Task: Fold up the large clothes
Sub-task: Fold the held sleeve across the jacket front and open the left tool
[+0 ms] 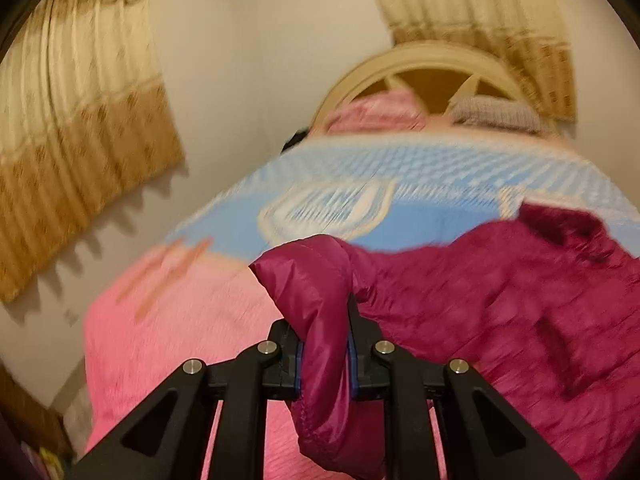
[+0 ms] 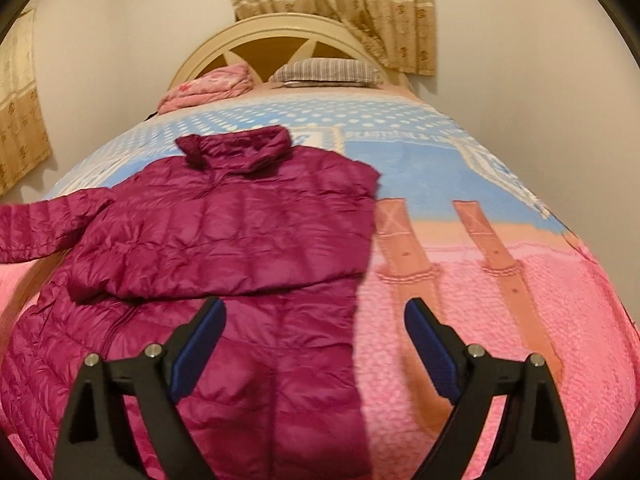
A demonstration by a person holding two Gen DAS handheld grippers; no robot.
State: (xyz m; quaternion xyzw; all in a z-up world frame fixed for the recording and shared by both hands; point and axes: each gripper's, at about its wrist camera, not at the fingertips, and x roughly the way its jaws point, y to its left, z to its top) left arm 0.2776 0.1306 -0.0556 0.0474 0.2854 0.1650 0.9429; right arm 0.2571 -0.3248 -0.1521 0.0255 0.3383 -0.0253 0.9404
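Note:
A magenta puffer jacket [image 2: 224, 224] lies spread on the bed, collar toward the headboard. Its right sleeve is folded across the chest. Its left sleeve [image 2: 44, 224] stretches out to the left. My left gripper [image 1: 324, 356] is shut on the end of that sleeve [image 1: 316, 292], lifted above the bedspread; the jacket's body [image 1: 520, 300] lies to its right. My right gripper [image 2: 316, 320] is open and empty, hovering over the jacket's lower right edge. The left wrist view is motion-blurred.
The bed has a pink and blue bedspread [image 2: 500, 320]. A folded pink blanket [image 2: 208, 88] and a striped pillow [image 2: 326, 72] lie at the cream headboard [image 2: 276, 32]. Curtains [image 2: 340, 4] hang behind and on the left wall [image 1: 72, 140].

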